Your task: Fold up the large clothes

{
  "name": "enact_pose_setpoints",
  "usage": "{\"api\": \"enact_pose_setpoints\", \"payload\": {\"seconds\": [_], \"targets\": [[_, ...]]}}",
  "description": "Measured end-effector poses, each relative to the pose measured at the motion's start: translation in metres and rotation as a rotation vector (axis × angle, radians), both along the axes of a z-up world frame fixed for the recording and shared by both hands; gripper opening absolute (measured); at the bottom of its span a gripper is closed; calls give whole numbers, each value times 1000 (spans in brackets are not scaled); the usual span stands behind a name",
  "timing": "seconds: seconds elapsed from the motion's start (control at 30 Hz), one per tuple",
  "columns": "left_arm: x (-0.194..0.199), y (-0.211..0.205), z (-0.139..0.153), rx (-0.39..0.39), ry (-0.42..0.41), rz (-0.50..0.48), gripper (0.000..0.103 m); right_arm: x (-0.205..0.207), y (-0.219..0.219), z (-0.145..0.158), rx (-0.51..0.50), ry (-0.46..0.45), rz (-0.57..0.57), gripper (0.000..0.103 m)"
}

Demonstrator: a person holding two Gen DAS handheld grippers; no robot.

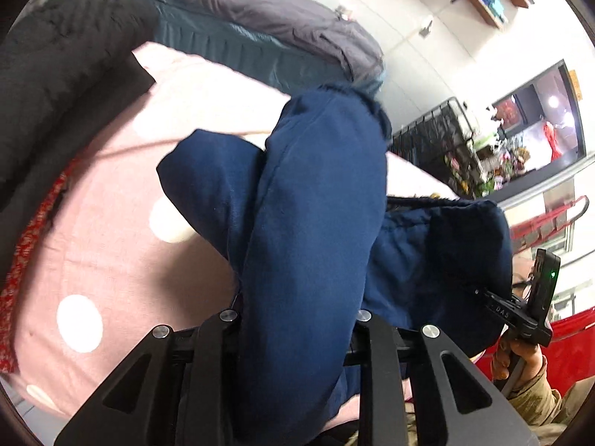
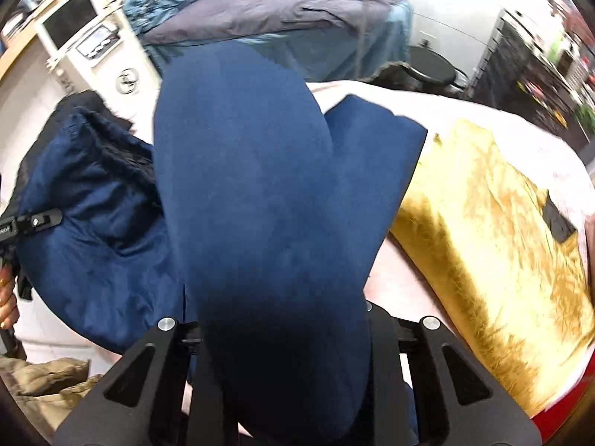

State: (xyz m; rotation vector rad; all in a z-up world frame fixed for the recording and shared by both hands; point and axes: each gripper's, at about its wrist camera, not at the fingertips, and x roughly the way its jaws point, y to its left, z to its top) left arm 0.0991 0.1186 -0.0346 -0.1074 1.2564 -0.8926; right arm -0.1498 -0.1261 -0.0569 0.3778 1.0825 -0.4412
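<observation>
Both my grippers, left gripper (image 1: 297, 319) and right gripper (image 2: 282, 319), are clamped on the navy garment (image 1: 316, 204), its length hanging forward over the pink bedspread (image 1: 111, 223).

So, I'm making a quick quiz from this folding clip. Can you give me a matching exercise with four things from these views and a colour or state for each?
Column 1:
1. garment in both claws
2. bedsheet
3. fabric beside the garment in the right wrist view
4. left claw

Column 2:
A. golden yellow
B. shut on cloth
C. navy blue
D. pink with white dots

Pairs:
1-C: the garment is navy blue.
2-D: the bedsheet is pink with white dots.
3-A: the fabric is golden yellow.
4-B: the left claw is shut on cloth.
</observation>
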Motion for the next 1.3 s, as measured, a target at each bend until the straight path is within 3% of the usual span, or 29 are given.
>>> {"api": "enact_pose_setpoints", "payload": {"seconds": [0.13,0.3,0.47,0.57,0.67,0.77,0.8,0.83,0.9,0.93,1.0,1.03,1.1,1.17,1.23,1.3], "targets": [[6,25,40,-29,-82,63,23,39,28,36,-66,-63,154,23],[25,113,120,-130,-223,259,23,102,53,99,-119,-204,349,23],[29,238,187,-133,-371,558,23,219,86,153,34,-360,551,23],[27,306,205,-65,-432,745,24,290,123,163,173,-406,679,25],[31,351,204,77,-472,896,28,391,160,143,360,-365,760,29],[53,383,168,146,-396,1003,39,485,189,104,494,-288,730,35],[61,390,151,168,-356,1035,44,519,201,80,546,-218,701,36],[72,400,122,227,-298,1085,47,538,210,65,534,-174,683,38],[81,418,83,335,-228,1161,74,567,228,29,436,-85,620,58],[80,430,69,361,-212,1202,81,580,232,5,362,-31,568,77],[72,450,50,326,-170,1258,95,589,219,-21,373,-29,479,80],[67,460,42,251,-142,1281,95,584,208,-29,428,-43,454,86],[61,479,32,95,-73,1327,96,567,184,-39,518,-55,403,87],[61,491,37,54,-41,1360,96,559,163,-34,599,-93,374,87],[56,492,60,87,-90,1412,94,548,148,-15,639,-137,345,87],[45,483,103,135,-244,1448,95,544,144,10,624,-188,323,87]]}}
